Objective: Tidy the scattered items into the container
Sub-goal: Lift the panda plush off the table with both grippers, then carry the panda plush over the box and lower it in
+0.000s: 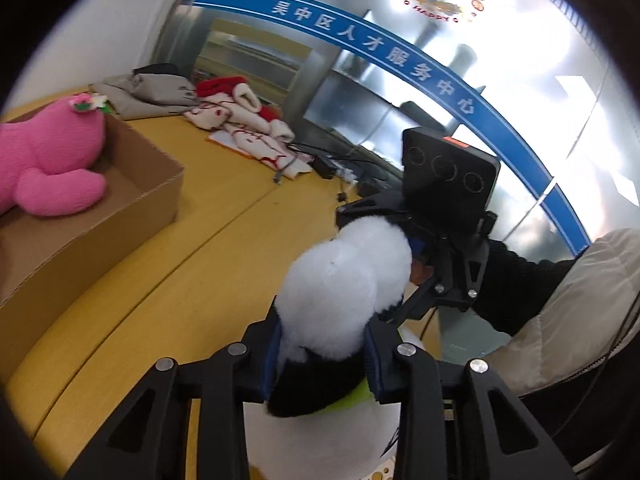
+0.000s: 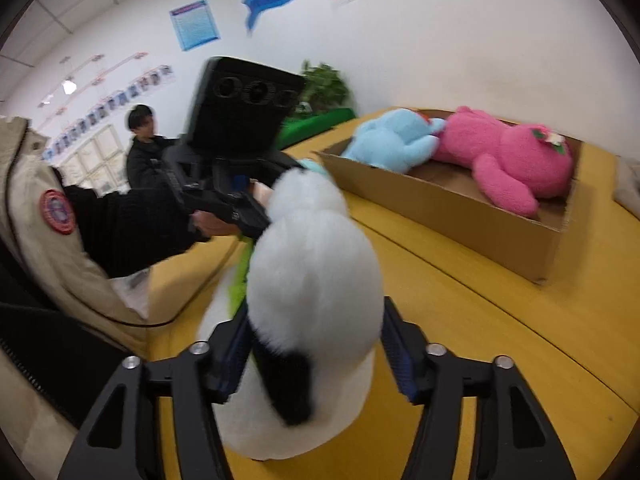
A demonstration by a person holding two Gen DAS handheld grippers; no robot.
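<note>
A yellow table fills an office-like room with a blue-banded glass wall, and toward ten o'clock in the left wrist view a cardboard box holds a pink plush, beside which the right wrist view shows a light blue plush. At six o'clock a white and black plush toy stands on the table just in front of the box, outside it. The left gripper is clamped on its lower part, while the right gripper straddles its white body, whether pressing I cannot tell.
</note>
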